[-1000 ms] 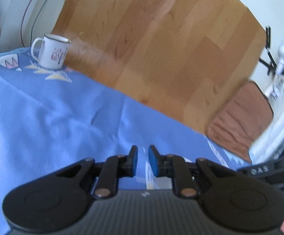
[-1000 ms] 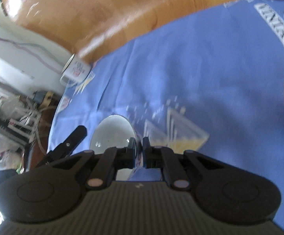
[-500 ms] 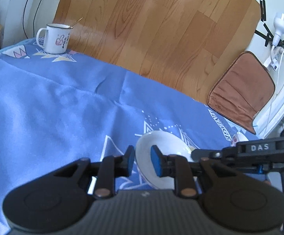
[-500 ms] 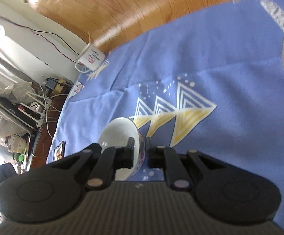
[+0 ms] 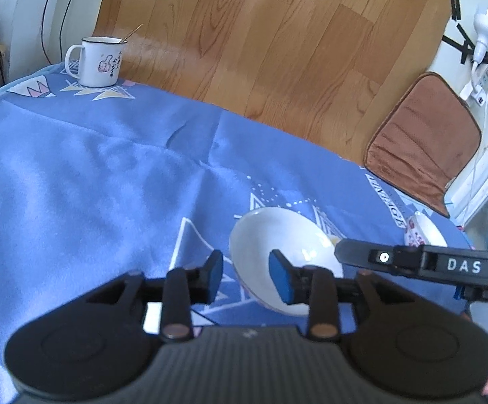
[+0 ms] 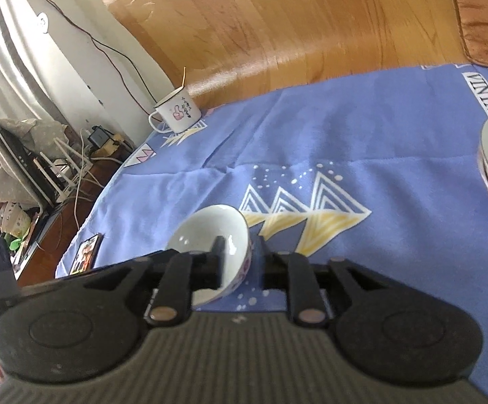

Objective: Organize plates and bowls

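Now your left gripper (image 5: 245, 274) and right gripper (image 6: 239, 257) have both been opening, each straddling the rim of the white bowl (image 5: 277, 252) on the blue cloth (image 5: 92, 175) without gripping it.

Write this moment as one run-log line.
left gripper: open, astride near rim of white ceramic bowl | right gripper: open, astride same rim | both jaws just opening | blue patterned cloth

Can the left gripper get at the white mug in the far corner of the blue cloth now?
Probably yes. Only bare blue cloth lies between the left gripper and the mug; the white bowl sits off to its right side.
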`<state>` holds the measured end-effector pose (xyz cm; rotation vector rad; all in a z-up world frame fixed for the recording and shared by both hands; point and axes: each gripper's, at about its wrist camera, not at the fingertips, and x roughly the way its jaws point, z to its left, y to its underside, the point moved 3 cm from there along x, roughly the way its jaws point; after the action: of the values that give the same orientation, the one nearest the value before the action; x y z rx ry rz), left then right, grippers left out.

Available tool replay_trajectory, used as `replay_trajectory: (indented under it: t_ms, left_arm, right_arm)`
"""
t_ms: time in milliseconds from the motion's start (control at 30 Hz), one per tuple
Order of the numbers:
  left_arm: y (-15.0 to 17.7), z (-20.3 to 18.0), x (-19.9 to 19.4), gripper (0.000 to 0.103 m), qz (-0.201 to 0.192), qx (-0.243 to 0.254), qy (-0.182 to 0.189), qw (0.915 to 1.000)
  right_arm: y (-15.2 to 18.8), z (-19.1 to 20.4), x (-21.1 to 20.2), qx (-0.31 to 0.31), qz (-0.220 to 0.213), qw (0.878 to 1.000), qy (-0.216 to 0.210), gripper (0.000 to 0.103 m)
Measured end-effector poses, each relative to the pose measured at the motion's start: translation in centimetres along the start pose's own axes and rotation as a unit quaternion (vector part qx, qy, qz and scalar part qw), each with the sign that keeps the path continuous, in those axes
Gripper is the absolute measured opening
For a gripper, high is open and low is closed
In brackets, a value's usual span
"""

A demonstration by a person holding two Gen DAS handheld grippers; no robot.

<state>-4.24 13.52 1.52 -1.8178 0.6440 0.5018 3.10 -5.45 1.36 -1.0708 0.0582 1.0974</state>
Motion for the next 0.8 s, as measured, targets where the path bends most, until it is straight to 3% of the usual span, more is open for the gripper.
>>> replay_trajectory:
  t_ms: [133, 267, 367, 433, 633, 800]
  left_arm:
    - [0.1, 0.4, 0.6, 0.025, 0.010, -0.008, -0.003, 0.9999]
    - [0.4, 0.6, 1.2, 0.013, 0.019, -0.018, 0.003, 0.9997]
    - [0.5, 0.4, 1.2, 0.011, 0.013, -0.016, -0.003, 0.9998]
    - [0.3, 0.0, 1.0, 0.009, 0.010, -0.013, -0.001, 0.9999]
    - [-1.5, -3.8, 0.9, 0.009, -0.004, 0.016, 0.032, 0.9994]
    - [-2.9, -8.7, 1.8, 0.009, -0.011, 0.055, 0.067, 0.9962]
  right_arm:
    - [0.1, 0.3, 0.6, -0.009, -0.005, 1.000, 0.002, 0.028]
    - [0.4, 0.3, 1.1, -0.015, -0.004, 1.000, 0.007, 0.028]
    - [0.8, -0.1, 1.5, -0.014, 0.005, 1.000, 0.006, 0.011]
    - [1.0, -0.1, 1.2, -0.022, -0.002, 1.000, 0.013, 0.009]
    - [0.4, -0.3, -2.1, -0.043, -0.073, 0.996, 0.038, 0.008]
    - [0.3, -1.7, -6.0, -0.059, -0.144, 0.984, 0.087, 0.008]
